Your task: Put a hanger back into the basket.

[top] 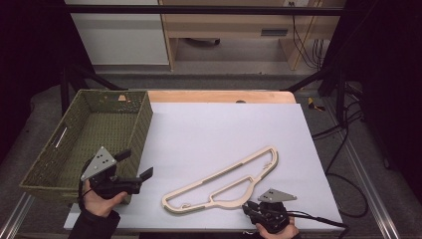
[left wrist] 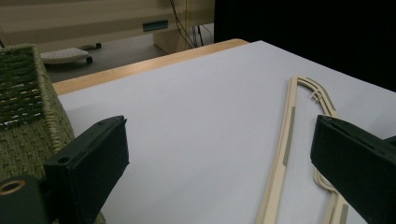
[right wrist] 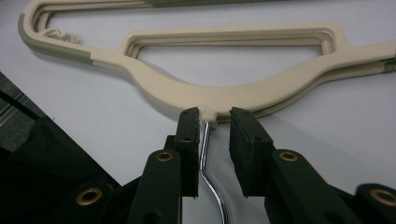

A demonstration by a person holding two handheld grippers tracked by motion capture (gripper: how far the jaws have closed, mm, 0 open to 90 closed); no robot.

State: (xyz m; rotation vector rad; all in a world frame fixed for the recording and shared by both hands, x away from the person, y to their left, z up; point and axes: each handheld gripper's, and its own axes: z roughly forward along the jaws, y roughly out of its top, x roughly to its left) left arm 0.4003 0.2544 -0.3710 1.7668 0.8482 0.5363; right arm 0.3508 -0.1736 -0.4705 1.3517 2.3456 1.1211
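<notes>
White sheeting covers the bench, and at its near edge the right tool has its jaws narrowed around the metal hook of a cream hanger, one pad touching the wire, the other a little off it (no firm grip yet). That hanger lies flat on the sheet, stretching diagonally away toward the far right. Well to the left, the left tool hovers wide open and empty just beside a green woven basket.
</notes>
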